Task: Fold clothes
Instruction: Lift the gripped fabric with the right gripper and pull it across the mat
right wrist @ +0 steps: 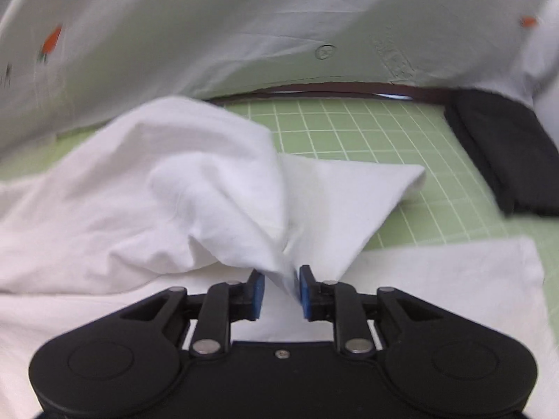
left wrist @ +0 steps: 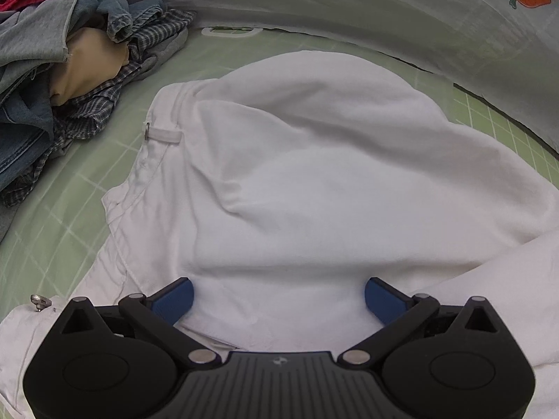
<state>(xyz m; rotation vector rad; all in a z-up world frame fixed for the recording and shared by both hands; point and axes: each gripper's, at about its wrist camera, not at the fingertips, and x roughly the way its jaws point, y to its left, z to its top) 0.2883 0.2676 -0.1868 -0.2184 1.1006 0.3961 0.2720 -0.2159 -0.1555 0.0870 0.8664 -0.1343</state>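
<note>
White trousers lie on the green grid mat, with a belt loop and a metal button at the left. My left gripper is open, its blue pads wide apart, resting over the white cloth near its lower fold. In the right wrist view my right gripper has its blue pads a little apart with a bunched fold of the white trousers running between them and lifted above the mat. The cloth hides the pad faces at the pinch point.
A pile of unfolded clothes, denim, plaid, beige and red, lies at the left back. A folded black garment lies at the right back of the mat. A white carrot-print sheet covers the back.
</note>
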